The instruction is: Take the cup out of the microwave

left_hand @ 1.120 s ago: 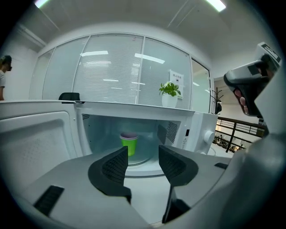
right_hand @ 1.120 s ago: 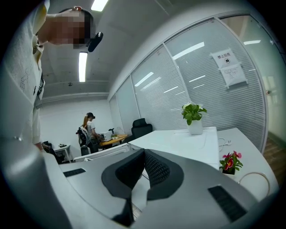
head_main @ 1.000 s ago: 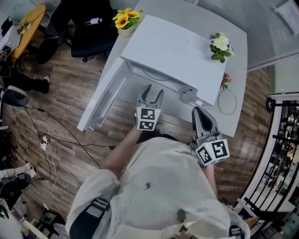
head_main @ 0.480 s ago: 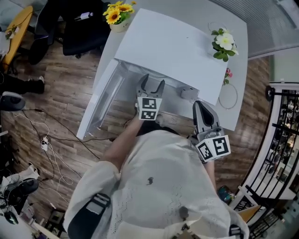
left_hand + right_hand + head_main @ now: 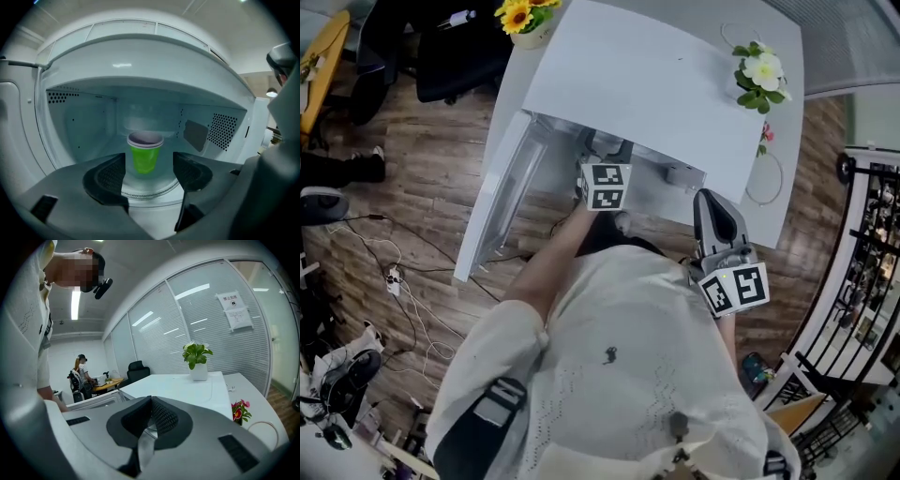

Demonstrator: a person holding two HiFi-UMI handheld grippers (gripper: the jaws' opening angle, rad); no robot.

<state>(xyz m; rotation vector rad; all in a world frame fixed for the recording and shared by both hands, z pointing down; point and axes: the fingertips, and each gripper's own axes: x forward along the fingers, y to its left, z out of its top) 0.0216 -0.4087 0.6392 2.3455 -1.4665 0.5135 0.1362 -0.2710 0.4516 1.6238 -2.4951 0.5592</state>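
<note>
A green cup (image 5: 145, 153) with a pale rim stands upright on the glass turntable (image 5: 154, 190) inside the white microwave (image 5: 647, 94). The microwave door (image 5: 492, 211) is swung open to the left. My left gripper (image 5: 149, 176) is at the mouth of the cavity, open, and its jaws have just been opening. The cup shows through the gap, farther in, and nothing is between the pads. In the head view the left gripper (image 5: 607, 150) reaches under the microwave's top, fingertips hidden. My right gripper (image 5: 715, 211) hangs beside the microwave's right front corner, shut and holding nothing.
The microwave sits on a white table (image 5: 783, 112) with yellow flowers (image 5: 517, 14), a white-flowered plant (image 5: 761, 70), pink flowers (image 5: 766, 136) and a cable loop (image 5: 766, 183). Black chairs (image 5: 455, 56) and floor cables (image 5: 394, 277) lie left. A railing (image 5: 872, 281) stands right.
The left gripper has moved forward from in front of the microwave into its opening, with its jaws spread wider. The right gripper has edged forward a little.
</note>
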